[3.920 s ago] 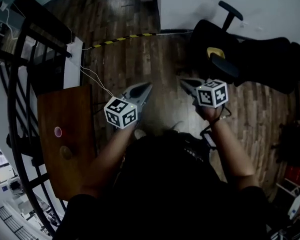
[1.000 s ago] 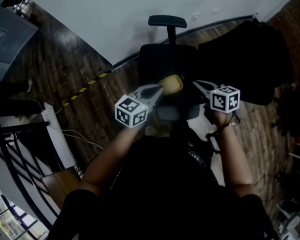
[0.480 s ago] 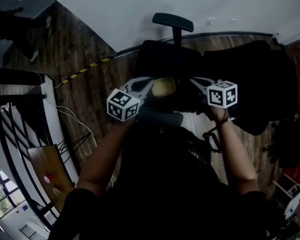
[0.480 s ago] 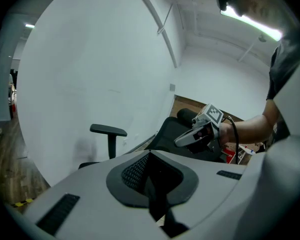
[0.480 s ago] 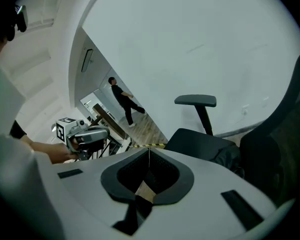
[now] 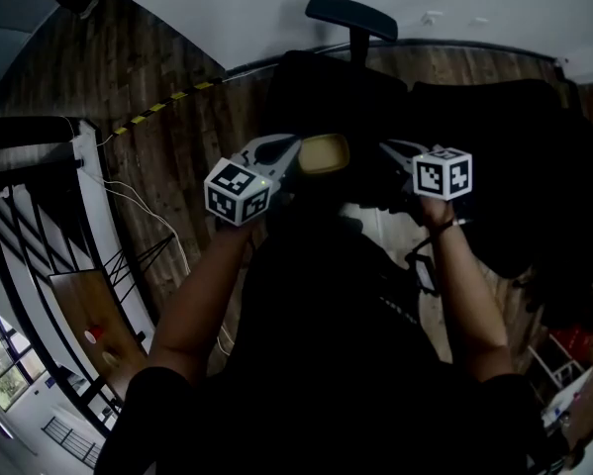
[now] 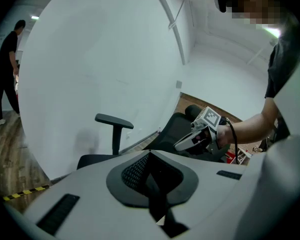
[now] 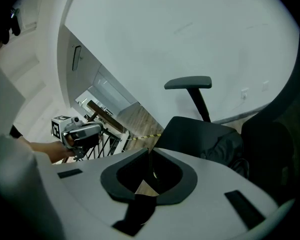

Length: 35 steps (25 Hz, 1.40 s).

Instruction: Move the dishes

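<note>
Dark wood floor (image 6: pixel 177 166) runs up to a white wall (image 6: pixel 227 8), with striped tape (image 6: pixel 157 107) on the boards. A black railing (image 6: pixel 29 226) stands at the left and a brown table (image 6: pixel 88 315) shows in the lower left corner. Before us stands a black chair (image 6: pixel 326 87), its armrest (image 6: pixel 350 15) toward the wall. We hold both grippers out over the chair, level with each other and pointing away from us. A yellow dish (image 6: pixel 324 153) sits over the seat between them, just beside the tip of the left gripper (image 6: pixel 281 151). We cannot tell whether the two touch, nor which edge of the seat the dish is nearest. That gripper's own view shows its jaws closed tip to tip with nothing between them. The right gripper (image 6: pixel 390 153) is the same: jaws together, empty, apart from the dish.
</note>
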Each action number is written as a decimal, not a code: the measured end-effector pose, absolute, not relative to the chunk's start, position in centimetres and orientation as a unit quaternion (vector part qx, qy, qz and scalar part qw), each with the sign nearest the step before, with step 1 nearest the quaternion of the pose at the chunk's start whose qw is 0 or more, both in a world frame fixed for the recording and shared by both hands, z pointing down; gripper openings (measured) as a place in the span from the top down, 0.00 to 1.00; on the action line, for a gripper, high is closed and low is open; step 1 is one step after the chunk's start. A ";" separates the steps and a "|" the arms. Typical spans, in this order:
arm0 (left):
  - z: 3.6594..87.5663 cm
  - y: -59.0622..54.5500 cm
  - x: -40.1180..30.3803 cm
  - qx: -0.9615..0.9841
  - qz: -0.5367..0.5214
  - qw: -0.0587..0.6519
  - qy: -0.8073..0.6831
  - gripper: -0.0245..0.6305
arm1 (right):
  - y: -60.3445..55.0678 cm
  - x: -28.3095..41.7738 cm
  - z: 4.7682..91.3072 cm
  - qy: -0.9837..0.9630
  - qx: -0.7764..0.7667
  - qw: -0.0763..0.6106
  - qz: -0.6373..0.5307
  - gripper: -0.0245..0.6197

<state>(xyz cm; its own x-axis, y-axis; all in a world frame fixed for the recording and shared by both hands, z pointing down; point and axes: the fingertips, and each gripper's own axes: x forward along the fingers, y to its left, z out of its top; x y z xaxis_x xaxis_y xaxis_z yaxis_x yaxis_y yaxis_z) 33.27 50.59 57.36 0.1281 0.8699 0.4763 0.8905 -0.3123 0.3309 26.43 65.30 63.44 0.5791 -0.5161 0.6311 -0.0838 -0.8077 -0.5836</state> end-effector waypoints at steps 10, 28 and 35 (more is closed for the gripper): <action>63.3 52.5 36.2 -0.714 -0.346 0.031 -0.608 0.98 | 65.7 28.4 72.1 0.149 -0.821 0.280 -0.476 0.91; 75.4 52.1 36.0 -0.666 -0.417 0.048 -0.616 0.98 | 62.0 28.8 90.7 0.158 -0.751 0.282 -0.576 0.84; 77.9 51.7 35.8 -0.663 -0.428 0.049 -0.612 0.98 | 62.6 28.7 95.5 0.150 -0.734 0.279 -0.601 0.82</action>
<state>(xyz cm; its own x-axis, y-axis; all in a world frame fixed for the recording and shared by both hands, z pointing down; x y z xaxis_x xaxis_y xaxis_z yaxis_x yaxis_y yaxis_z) 35.76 51.70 77.88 -0.1152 0.7699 0.6277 0.8536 -0.2465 0.4590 28.69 62.58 95.46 0.2337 -0.5557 0.7978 0.1152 -0.7989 -0.5903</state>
